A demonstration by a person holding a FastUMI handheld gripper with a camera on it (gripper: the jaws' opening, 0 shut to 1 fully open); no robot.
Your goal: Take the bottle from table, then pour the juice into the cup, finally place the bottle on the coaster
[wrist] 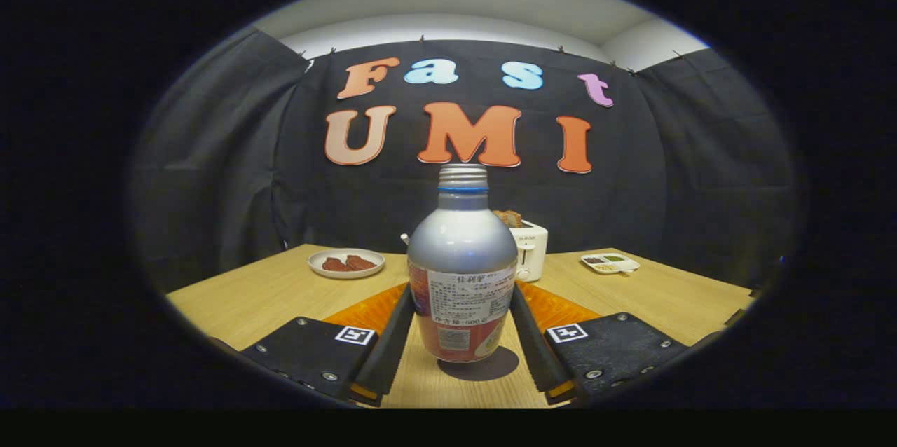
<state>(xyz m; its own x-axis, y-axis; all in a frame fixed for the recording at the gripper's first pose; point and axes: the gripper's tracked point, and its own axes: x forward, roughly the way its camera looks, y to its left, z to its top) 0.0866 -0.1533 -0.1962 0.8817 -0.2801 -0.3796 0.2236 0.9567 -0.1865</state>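
Gripper (462,335) fingers are pressing on both sides of the bottle (461,272), holding it upright just above the wooden table (259,300), shadow underneath. Beyond: toaster (530,249) directly behind, plate (346,263) off left, small divided tray (610,263) off right.

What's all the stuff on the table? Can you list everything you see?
Bottle: one, silver with a red and white label, upright between the claw's fingers.
Plate: one, white, with reddish-brown food, beyond the left finger.
Toaster: one, white, with bread in it, behind the bottle.
Tray: one, white, with small bits of food, beyond the right finger.
Mat: one, orange, under the claw.
Table: one, light wood.
Claw: one, its fingers on either side of the bottle's lower part; I can't tell whether they're pressing.
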